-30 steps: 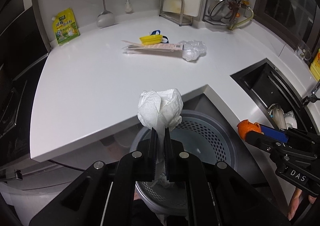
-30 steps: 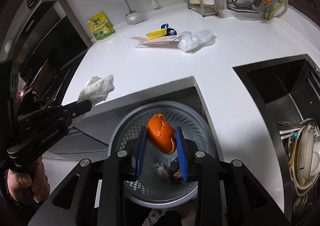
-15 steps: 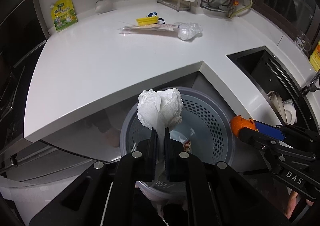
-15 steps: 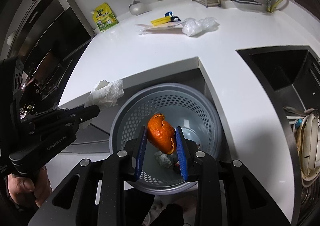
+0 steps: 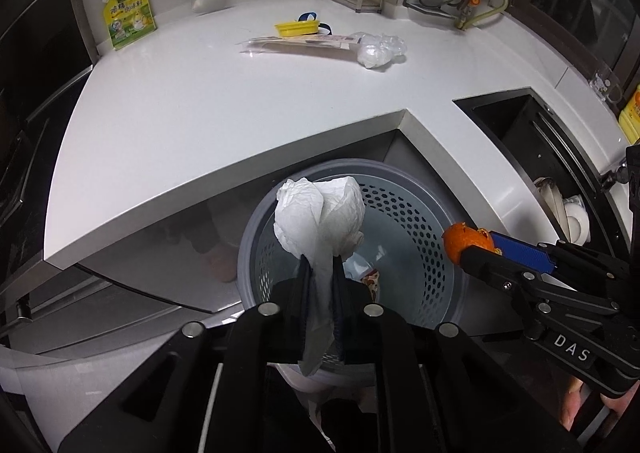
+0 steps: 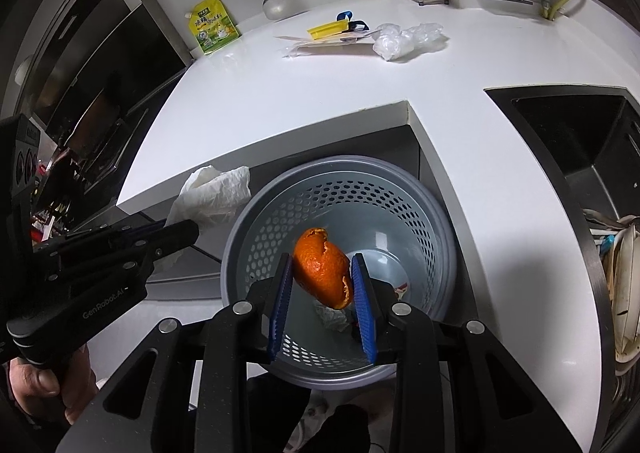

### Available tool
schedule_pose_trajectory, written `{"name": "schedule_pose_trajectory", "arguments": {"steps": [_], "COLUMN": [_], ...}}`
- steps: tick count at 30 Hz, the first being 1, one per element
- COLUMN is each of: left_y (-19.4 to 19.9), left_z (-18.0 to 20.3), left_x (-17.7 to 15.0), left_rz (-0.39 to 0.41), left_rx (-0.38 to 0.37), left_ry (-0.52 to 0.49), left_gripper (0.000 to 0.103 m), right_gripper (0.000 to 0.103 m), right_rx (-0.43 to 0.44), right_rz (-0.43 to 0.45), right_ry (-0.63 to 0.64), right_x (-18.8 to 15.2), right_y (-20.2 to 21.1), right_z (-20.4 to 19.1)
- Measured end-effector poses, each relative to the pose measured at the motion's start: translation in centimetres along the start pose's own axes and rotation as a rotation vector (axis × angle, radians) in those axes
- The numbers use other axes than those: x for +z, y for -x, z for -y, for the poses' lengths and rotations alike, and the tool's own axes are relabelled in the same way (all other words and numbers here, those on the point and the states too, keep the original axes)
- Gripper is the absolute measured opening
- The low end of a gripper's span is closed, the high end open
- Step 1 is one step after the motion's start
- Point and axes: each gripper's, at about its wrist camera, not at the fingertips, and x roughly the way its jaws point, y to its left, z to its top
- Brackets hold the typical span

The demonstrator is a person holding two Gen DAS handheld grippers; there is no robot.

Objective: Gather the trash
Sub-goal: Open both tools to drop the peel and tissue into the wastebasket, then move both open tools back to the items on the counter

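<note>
Crumpled white tissue (image 5: 320, 213) is clamped in the left tongs (image 5: 320, 273), one curled orange peel (image 6: 322, 267) in the right tongs (image 6: 322, 285), both above one perforated grey plastic bin (image 6: 400, 205).

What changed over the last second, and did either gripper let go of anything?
Both grippers drew back from the counter until they were over the grey bin. Nothing was released: left gripper still pinches the paper towel, right gripper still clamps the orange peel. Counter litter unchanged.

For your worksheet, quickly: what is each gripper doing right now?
Left gripper: closed on the crumpled paper towel.
Right gripper: closed on the orange peel.
</note>
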Motion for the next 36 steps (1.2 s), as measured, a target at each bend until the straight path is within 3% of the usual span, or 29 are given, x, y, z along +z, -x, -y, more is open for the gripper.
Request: {"name": "schedule_pose_trajectory", "arguments": {"steps": [2, 3, 4, 8, 15, 19, 25, 36], "left_y": [0.1, 0.2, 0.3, 0.3, 0.4, 1.0, 2.3, 3.8], "left_z": [-0.1, -0.1, -0.3, -0.4, -0.8, -1.4, -2.2, -3.9], "left_x": [-0.1, -0.1, -0.1, -0.1, 0.4, 0.8, 1.9, 6.0], "left_rz": [0.001, 0.005, 0.009, 0.009, 0.009, 0.026, 0.068, 0.151], "left_rx": [0.009, 0.011, 0.010, 0.015, 0.026, 0.033, 0.069, 0.077], "left_ry": [0.008, 0.014, 0.021, 0.026, 0.041, 0.054, 0.055, 0.064], "left_gripper": [0.039, 0.052, 0.055, 0.055, 0.067, 0.069, 0.076, 0.087], "right_gripper": [0.047, 0.048, 0.049, 0.049, 0.051, 0.057, 0.058, 0.068], "right_rx": [-0.006, -0.007, -0.007, -0.006, -0.003, -0.001, 0.002, -0.038], "right_rz": [0.017, 0.024, 0.026, 0.020, 0.020, 0.032, 0.048, 0.128], "right_ry": [-0.006, -0.008, -0.010, -0.015, -0.025, -0.030, -0.041, -0.047], "right_x": [0.0, 0.0, 0.0, -0.2, -0.2, 0.2, 1.0, 4.9], "right_y": [0.3, 0.4, 0.5, 0.5, 0.6, 0.9, 1.1, 3.0], "right_z": [0.0, 0.0, 0.1, 0.3, 0.7, 1.0, 1.4, 1.3]}}
